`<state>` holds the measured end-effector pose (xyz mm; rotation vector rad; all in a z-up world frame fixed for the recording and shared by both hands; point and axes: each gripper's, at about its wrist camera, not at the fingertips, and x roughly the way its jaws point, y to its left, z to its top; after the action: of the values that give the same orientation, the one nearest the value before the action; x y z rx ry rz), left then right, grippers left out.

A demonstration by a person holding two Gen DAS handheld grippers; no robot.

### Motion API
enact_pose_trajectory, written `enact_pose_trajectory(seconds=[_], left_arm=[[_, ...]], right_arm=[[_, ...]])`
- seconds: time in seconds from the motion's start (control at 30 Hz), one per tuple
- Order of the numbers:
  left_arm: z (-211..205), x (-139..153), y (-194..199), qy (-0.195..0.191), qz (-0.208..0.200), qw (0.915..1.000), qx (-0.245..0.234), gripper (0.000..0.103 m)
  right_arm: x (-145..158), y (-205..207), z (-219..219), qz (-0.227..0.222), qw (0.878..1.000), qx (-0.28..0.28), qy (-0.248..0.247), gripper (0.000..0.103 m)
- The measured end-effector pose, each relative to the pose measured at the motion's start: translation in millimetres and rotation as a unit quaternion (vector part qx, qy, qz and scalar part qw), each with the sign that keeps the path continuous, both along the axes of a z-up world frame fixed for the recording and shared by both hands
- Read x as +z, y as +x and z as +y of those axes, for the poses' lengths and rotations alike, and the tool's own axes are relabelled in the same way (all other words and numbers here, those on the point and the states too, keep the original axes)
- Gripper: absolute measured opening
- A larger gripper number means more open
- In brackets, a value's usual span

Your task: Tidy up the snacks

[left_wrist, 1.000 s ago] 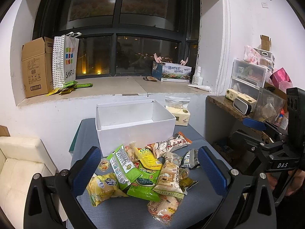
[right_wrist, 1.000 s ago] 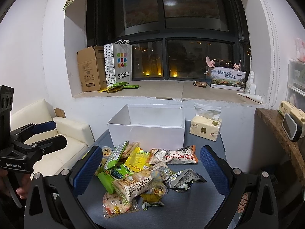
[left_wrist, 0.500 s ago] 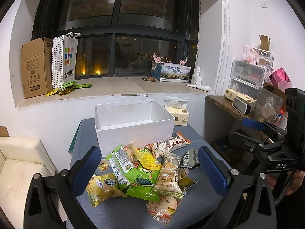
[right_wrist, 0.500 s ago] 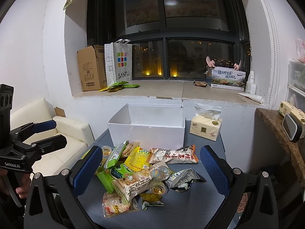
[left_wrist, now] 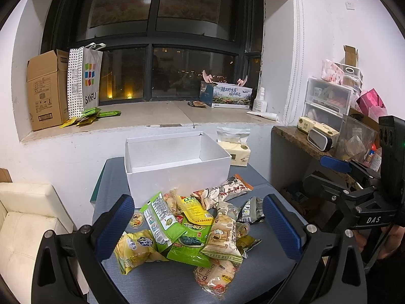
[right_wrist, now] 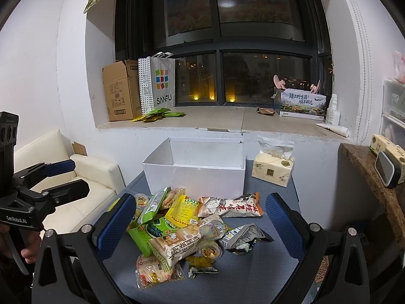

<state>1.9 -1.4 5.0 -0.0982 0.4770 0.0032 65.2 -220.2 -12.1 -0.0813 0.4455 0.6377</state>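
A pile of snack packets (left_wrist: 192,225) (right_wrist: 187,225) lies on the blue-grey table (left_wrist: 263,266) (right_wrist: 265,276). Behind it stands an empty white box (left_wrist: 177,174) (right_wrist: 200,179). My left gripper (left_wrist: 198,217) is open and empty, held above the near side of the pile; it also shows from the side in the right wrist view (right_wrist: 69,177). My right gripper (right_wrist: 200,217) is open and empty above the pile; in the left wrist view it shows at the right (left_wrist: 329,174).
A tissue pack (right_wrist: 273,169) sits right of the box. A white sofa (right_wrist: 83,185) stands left of the table. A stone shelf (left_wrist: 301,139) with containers is on the right. The window sill (left_wrist: 152,116) holds a cardboard box, a bag and a printed box.
Both views have barely shifted. Both grippers stay open and the snacks have not moved.
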Motion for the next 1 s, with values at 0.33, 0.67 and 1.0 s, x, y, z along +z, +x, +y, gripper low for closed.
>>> enact_pose_trajectory(seconds=[0.33, 0.67, 1.0], left_arm=[[0, 1, -1, 0.002, -0.002, 1.0000, 0.001, 0.103], [0, 2, -1, 0.004, -0.002, 1.0000, 0.000, 0.103], [4, 1, -6, 0.009, -0.025, 0.9996, 0.009, 0.103]], right_arm=[[0, 0, 0, 0.000, 1.000, -0.001, 0.000, 0.103], [2, 0, -1, 0.001, 1.000, -0.001, 0.000, 0.103], [-7, 13, -3, 0.028, 1.000, -0.003, 0.003, 0.103]])
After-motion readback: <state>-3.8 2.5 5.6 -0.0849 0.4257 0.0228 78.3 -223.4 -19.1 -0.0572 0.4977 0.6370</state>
